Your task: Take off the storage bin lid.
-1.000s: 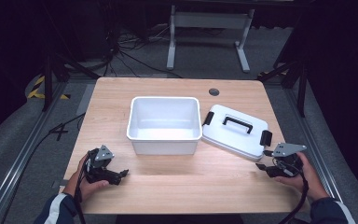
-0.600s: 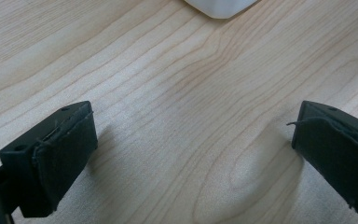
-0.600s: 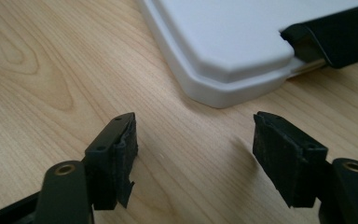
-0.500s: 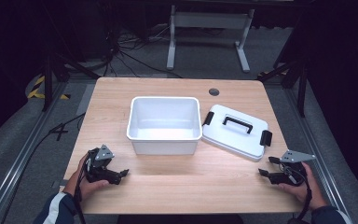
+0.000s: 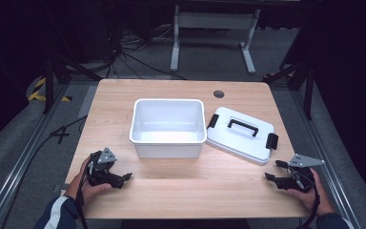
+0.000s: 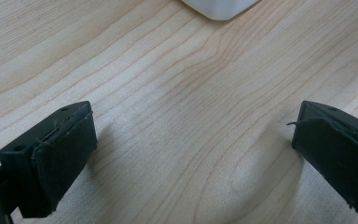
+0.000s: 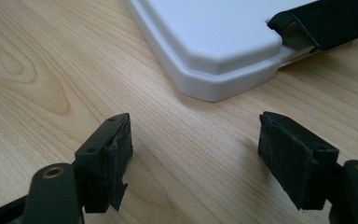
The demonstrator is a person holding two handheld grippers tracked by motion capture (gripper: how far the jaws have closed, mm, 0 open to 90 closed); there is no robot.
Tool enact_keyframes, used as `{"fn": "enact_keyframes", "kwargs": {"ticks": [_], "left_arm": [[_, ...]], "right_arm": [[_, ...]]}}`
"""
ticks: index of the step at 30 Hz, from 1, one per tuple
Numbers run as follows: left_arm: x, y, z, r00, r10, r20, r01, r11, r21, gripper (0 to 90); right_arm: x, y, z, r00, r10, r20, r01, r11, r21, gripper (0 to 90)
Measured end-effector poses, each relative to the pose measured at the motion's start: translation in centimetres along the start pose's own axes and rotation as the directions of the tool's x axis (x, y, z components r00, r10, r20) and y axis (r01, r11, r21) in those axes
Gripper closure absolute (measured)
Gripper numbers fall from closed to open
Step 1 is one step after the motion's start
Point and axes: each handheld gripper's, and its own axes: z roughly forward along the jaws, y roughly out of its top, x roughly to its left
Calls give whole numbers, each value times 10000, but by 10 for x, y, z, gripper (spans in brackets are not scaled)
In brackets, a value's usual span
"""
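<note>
Lid (image 5: 240, 134), white, black handle on top and black clasp at each end: flat on table (image 5: 171, 195), right of bin, just touching its right wall; nearest corner and one clasp seen close up (image 7: 223, 51) in right gripper view.

Table, light wood, round cable port near far edge; dark floor, cables and grey stand legs beyond.

Bin (image 5: 167, 126), white, open-topped, mid-table; only a bottom corner (image 6: 219, 7) in left gripper view.

Right gripper (image 5: 272, 171), near right edge, jaws wide, just been opening, bare wood between (image 7: 196, 154); a second ago at lid's near corner, now drawn back and apart from it.

Left gripper (image 5: 124, 178), near left edge, jaws wide, nothing held (image 6: 193, 149); unmoved.
</note>
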Motion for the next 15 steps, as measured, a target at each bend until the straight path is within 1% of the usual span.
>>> {"fn": "enact_keyframes", "kwargs": {"ticks": [1,5,6,15], "left_arm": [[-1,0,1,9999,-128,52,128,9999,-31,2],[0,1,0,9999,-109,71,109,9999,40,2],[-1,0,1,9999,-125,20,125,9999,-55,2],[-1,1,1,9999,-120,31,120,9999,-20,4]], "right_arm": [[0,0,0,10000,22,24,-22,10000,2,261],[1,0,0,10000,43,48,-43,10000,7,259],[1,0,0,10000,55,55,-55,10000,9,259],[1,0,0,9999,77,69,-77,10000,11,258]]}}
